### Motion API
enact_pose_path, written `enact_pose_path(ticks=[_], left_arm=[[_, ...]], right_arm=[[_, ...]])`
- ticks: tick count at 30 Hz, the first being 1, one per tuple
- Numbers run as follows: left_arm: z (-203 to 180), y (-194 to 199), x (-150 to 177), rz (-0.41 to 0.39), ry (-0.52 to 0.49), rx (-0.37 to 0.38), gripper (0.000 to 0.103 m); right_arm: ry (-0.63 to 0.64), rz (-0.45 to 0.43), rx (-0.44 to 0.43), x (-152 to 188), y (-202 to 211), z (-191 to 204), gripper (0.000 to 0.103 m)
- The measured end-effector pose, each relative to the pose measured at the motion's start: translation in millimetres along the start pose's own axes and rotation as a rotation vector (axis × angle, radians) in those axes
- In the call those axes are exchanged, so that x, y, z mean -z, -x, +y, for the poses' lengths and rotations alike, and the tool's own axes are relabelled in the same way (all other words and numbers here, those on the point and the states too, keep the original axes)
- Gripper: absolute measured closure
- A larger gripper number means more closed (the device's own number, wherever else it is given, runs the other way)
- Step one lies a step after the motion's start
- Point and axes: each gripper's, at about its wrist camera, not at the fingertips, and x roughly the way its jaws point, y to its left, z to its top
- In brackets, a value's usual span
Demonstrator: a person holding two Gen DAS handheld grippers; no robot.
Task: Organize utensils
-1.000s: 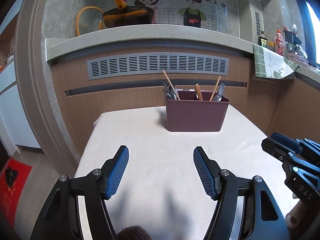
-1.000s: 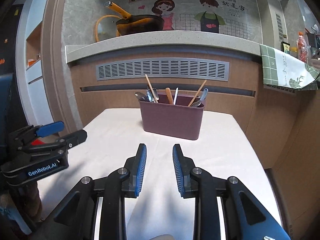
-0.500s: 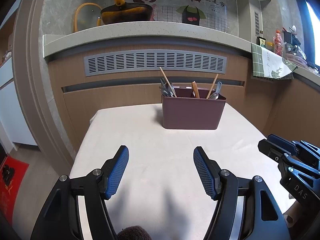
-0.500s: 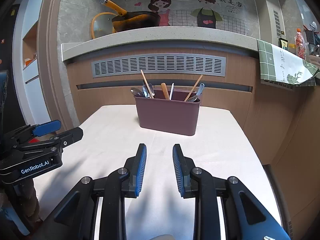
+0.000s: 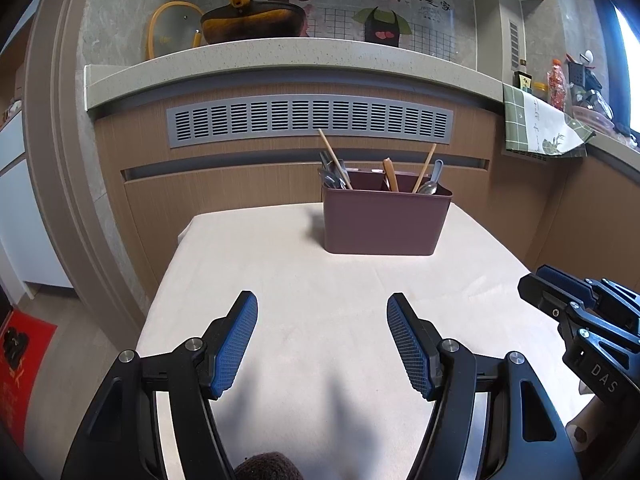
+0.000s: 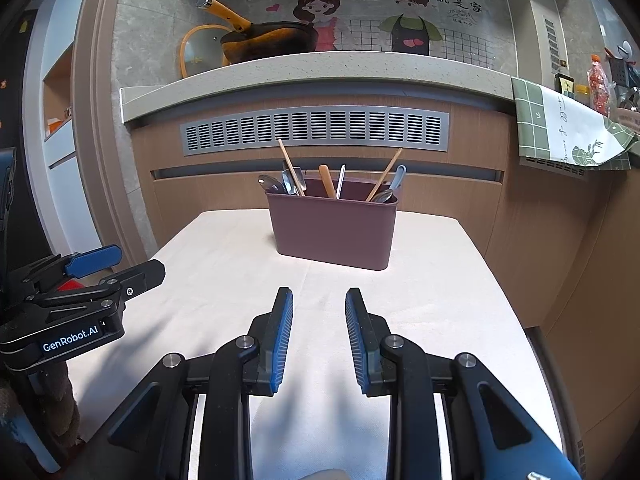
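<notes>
A maroon utensil holder [image 5: 386, 222] [image 6: 334, 230] stands upright at the far end of a table with a cream cloth [image 5: 320, 280] [image 6: 420, 280]. Several utensils stick up from it: spoons [image 6: 276, 184], wooden chopsticks [image 6: 384, 176], a wooden handle [image 6: 327, 182]. My left gripper [image 5: 322, 312] is open and empty above the near part of the table; it also shows in the right wrist view [image 6: 120, 268]. My right gripper [image 6: 319, 304] is open a little and empty; it shows at the right edge of the left wrist view [image 5: 560, 292].
A wooden counter front with a grey vent grille [image 5: 310, 120] rises behind the table. On the ledge stand a dark pan with a yellow handle [image 5: 248, 24] and a glass lid [image 5: 172, 32]. A green checked towel [image 6: 568, 128] hangs at right. A red mat [image 5: 20, 356] lies on the floor left.
Both views have drawn back slightly from the holder and drifted sideways. The right gripper's fingers have spread a little wider apart. Nothing was picked up or let go.
</notes>
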Motion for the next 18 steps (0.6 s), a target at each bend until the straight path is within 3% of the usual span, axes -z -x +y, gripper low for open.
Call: enact_pose_path(ticks=[18], left_arm=[[-2.4, -2.9, 3.9, 0.011, 0.0, 0.002, 0.035]], right_arm=[[-0.009, 0.004, 0.009, -0.2, 0.7, 0.0, 0.078]])
